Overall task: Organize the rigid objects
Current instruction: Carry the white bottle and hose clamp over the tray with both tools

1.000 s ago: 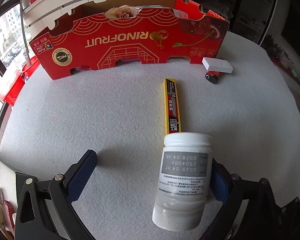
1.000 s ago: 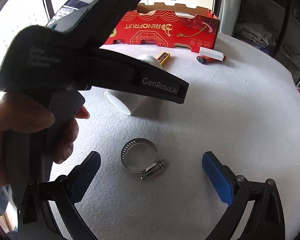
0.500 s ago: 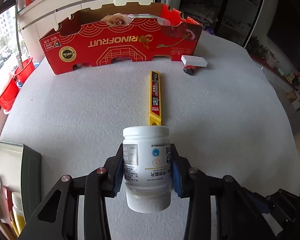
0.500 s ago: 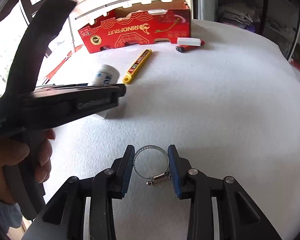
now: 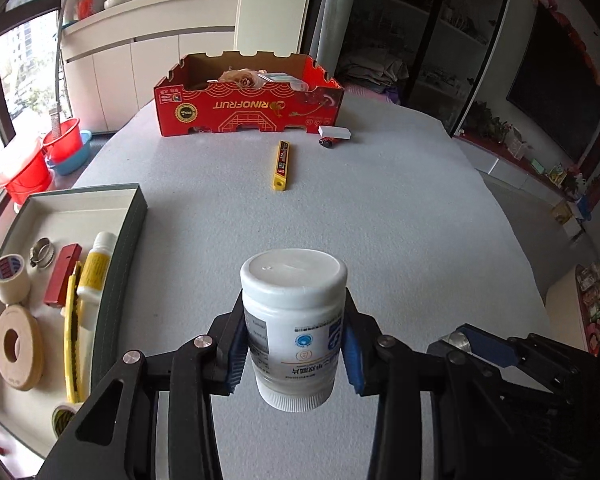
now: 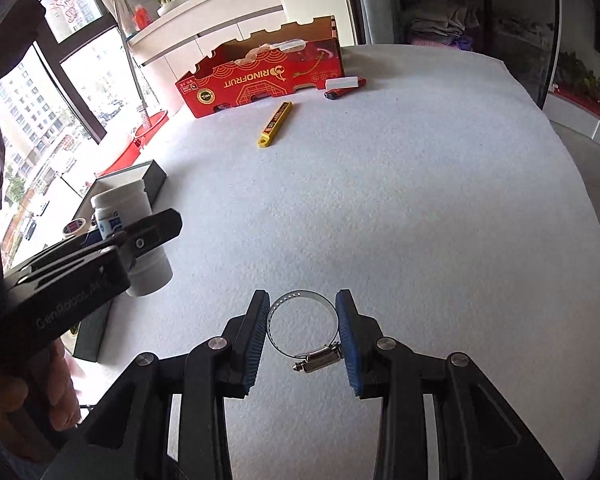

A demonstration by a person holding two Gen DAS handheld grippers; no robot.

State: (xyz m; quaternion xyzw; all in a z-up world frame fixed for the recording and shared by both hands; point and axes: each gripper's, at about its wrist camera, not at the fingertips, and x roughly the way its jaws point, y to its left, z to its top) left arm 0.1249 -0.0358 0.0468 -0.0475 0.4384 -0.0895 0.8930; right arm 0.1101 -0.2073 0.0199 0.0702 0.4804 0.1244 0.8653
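Black tongs with ribbed blue pads, silver screws.

You're in a home's living area: a big window looks out on apartment blocks, white cabinets run beneath it, red plastic buckets sit on the floor, and glass-fronted shelves hold folded clothes beyond the grey felt-covered surface.

L tongs clamped on bottle, R tongs pinching hose clamp, both angled down
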